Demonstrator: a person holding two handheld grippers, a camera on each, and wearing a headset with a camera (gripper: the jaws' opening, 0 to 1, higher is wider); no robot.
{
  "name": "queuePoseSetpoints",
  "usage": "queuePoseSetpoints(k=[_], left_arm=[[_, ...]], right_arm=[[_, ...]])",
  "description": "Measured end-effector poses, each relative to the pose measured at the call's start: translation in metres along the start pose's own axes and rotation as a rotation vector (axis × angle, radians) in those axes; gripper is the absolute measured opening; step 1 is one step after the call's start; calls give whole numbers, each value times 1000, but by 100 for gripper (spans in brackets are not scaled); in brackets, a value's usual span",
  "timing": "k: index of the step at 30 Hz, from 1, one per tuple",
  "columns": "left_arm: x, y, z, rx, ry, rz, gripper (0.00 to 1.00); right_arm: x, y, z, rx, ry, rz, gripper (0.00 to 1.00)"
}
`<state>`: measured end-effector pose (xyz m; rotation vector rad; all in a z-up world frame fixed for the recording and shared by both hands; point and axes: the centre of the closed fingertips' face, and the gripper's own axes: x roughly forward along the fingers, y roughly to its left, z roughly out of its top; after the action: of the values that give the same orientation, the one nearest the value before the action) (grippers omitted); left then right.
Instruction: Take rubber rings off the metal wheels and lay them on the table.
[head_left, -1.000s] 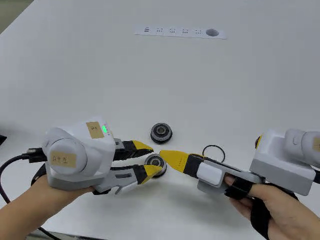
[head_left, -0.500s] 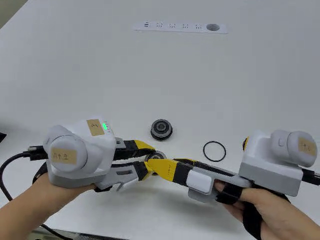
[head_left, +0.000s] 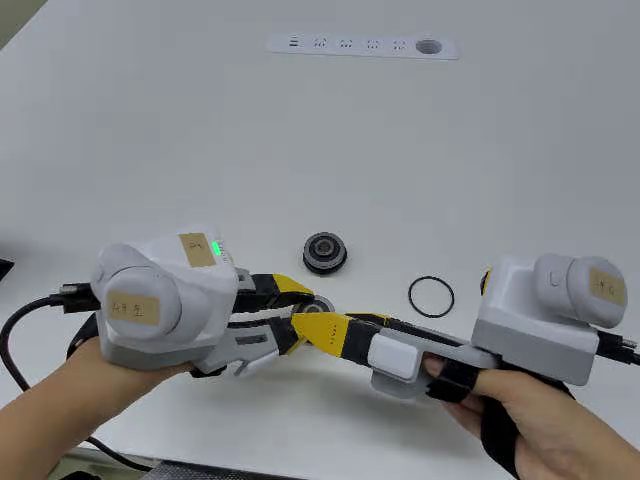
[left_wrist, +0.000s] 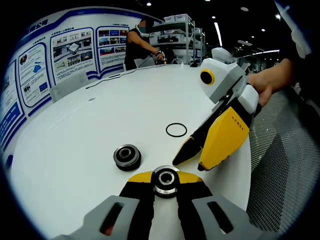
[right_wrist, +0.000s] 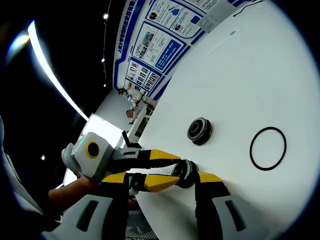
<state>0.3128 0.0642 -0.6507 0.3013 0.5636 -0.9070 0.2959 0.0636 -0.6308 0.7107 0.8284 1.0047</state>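
Now left gripper (left_wrist: 165, 176) clamps round metal wheel (left_wrist: 166, 181); right gripper (left_wrist: 190, 161) parted beside it; thin rubber ring (right_wrist: 251, 150) flat

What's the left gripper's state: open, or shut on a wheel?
Shut. The left gripper has both yellow jaw tips pressed against the sides of a metal wheel in its own view.

The counter (head_left: 200, 130) is white and plain. One metal wheel (head_left: 324, 252) lies flat on it just beyond the tips of the left claw (head_left: 298, 312), not touching them. A thin black rubber ring (head_left: 431, 296) lies flat near the far side of the right claw (left_wrist: 189, 162), apart from that wheel. A long white socket strip (head_left: 363, 45) sits well ahead of both claws, towards the counter's far edge.
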Motion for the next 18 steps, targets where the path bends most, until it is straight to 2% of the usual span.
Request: queuePoseSetpoints(k=[18], left_arm=[[0,-2,-1,18,12,-13,14]], right_arm=[[6,-3,1,20,0,-6,55]])
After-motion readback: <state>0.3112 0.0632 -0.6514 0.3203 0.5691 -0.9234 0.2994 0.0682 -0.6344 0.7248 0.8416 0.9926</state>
